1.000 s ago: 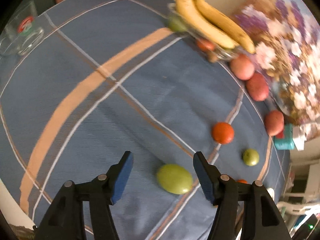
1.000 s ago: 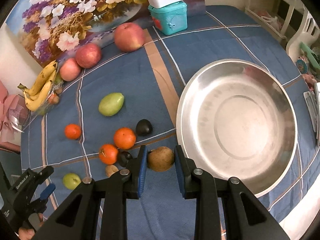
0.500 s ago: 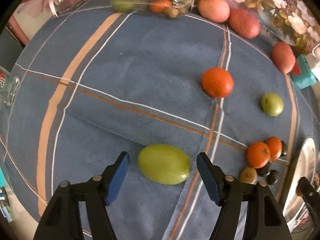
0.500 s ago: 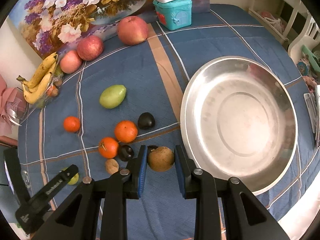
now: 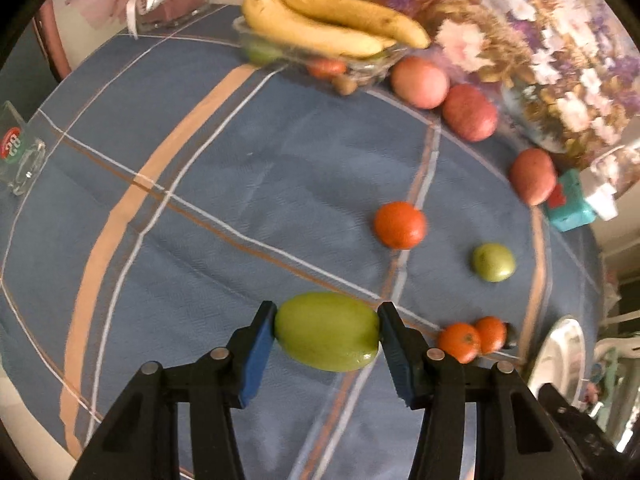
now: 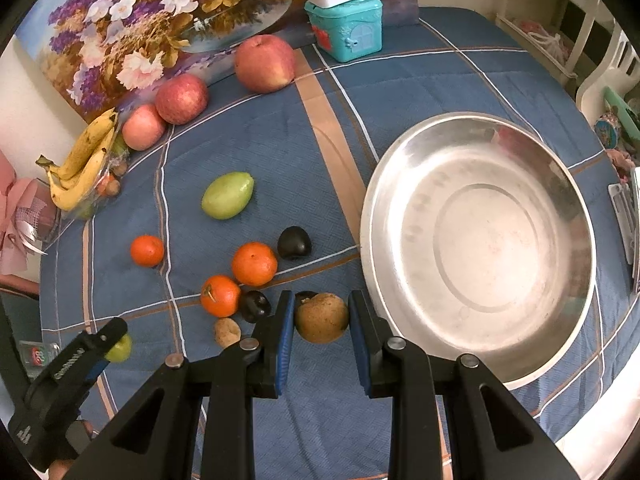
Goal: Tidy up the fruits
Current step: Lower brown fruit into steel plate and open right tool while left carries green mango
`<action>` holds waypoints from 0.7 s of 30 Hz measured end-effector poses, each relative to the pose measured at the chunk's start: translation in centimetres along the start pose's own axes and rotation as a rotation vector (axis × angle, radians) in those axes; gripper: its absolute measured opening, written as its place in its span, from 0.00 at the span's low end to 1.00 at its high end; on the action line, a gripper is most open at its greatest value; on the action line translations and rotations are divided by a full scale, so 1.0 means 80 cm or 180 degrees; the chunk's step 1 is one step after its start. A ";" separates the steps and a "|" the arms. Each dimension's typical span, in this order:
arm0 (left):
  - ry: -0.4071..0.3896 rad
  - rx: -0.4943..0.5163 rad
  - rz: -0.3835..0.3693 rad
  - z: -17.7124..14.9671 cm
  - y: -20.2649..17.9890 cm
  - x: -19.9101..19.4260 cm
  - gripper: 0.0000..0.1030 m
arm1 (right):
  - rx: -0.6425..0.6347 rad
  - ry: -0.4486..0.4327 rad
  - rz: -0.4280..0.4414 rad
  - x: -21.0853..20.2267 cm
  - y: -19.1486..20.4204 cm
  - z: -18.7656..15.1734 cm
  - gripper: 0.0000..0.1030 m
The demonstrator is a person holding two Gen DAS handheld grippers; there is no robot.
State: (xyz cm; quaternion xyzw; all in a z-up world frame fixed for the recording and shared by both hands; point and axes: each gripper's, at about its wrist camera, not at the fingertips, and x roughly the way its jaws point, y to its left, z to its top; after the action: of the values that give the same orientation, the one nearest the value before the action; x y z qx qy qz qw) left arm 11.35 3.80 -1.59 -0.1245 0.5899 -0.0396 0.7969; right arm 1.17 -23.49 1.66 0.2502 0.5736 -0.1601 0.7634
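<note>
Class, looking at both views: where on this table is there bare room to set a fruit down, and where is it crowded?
Free: the steel dish, and the blue cloth between the bananas and the left tongs. Crowded: the oranges and dark fruits ahead of the right tongs.

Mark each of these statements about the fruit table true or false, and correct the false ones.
1. The left tool is shut on the green fruit. True.
2. The right tool holds an orange. False: it is shut on a brown fruit.
3. The steel bowl holds three apples. False: no fruit lies in it.
4. The bananas rest on a clear dish by the floral picture. True.
5. Three apples lie in a row along the picture's edge. True.
6. The teal box sits inside the bowl. False: it stands on the cloth behind it.
</note>
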 end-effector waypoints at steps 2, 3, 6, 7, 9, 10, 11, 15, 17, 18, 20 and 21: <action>-0.0027 0.0102 -0.0080 -0.006 -0.021 -0.007 0.53 | 0.0100 0.0001 0.0010 -0.001 -0.012 0.002 0.27; -0.0043 0.0185 -0.0104 -0.012 -0.032 -0.009 0.53 | 0.0186 0.0001 0.0013 -0.001 -0.022 0.003 0.27; -0.0070 0.0452 -0.0208 -0.027 -0.082 -0.013 0.53 | 0.0491 -0.0021 -0.0064 -0.004 -0.060 0.008 0.27; -0.0065 0.0540 -0.0282 -0.032 -0.100 -0.013 0.53 | 0.0619 -0.0041 -0.0166 -0.006 -0.077 0.010 0.27; -0.0053 0.0759 -0.0397 -0.046 -0.137 -0.014 0.53 | 0.0749 -0.0081 -0.0364 -0.008 -0.099 0.012 0.27; -0.0042 0.0910 -0.0444 -0.054 -0.160 -0.012 0.53 | 0.0794 -0.0093 -0.0451 -0.009 -0.110 0.013 0.27; -0.0022 0.1054 -0.0483 -0.064 -0.182 -0.010 0.53 | 0.0840 -0.0099 -0.0507 -0.010 -0.121 0.015 0.27; 0.0084 0.1424 -0.0632 -0.098 -0.243 -0.003 0.53 | 0.1153 -0.0197 -0.0553 -0.023 -0.165 0.017 0.27; 0.0080 0.1554 -0.0674 -0.110 -0.270 -0.004 0.53 | 0.1245 -0.0267 -0.0570 -0.030 -0.180 0.017 0.28; 0.0074 0.1608 -0.0693 -0.114 -0.282 -0.002 0.53 | 0.1281 -0.0306 -0.0584 -0.034 -0.186 0.017 0.28; 0.0099 0.1674 -0.0750 -0.120 -0.299 0.002 0.53 | 0.1320 -0.0388 -0.0612 -0.042 -0.195 0.018 0.28; 0.0128 0.1683 -0.0784 -0.121 -0.303 0.004 0.54 | 0.1348 -0.0439 -0.0635 -0.047 -0.199 0.020 0.28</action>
State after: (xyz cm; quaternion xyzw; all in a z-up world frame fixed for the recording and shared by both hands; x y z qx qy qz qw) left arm 4.30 -21.15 1.40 0.0177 0.5552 -0.2908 0.7790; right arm -7.14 -37.66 2.43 0.3353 0.4957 -0.3681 0.7116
